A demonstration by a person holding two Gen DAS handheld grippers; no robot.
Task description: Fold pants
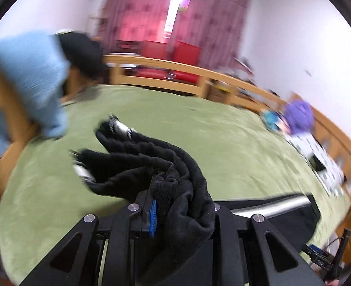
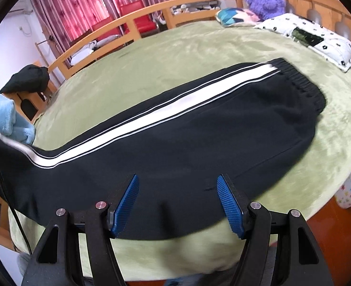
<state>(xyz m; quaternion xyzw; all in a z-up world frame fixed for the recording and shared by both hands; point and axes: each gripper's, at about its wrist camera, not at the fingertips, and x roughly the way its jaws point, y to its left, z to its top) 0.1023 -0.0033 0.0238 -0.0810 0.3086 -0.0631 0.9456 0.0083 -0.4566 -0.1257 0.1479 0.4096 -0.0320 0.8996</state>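
Between left gripper (image 1: 173, 205) fingers, bunched pants (image 1: 151, 157) cuffs.

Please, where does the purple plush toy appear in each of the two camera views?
Left wrist view: purple plush toy, blurred, at the right, at the far edge of the green blanket.
Right wrist view: purple plush toy, at the top right, against the wooden headboard.
Shared landmark: the red curtains.
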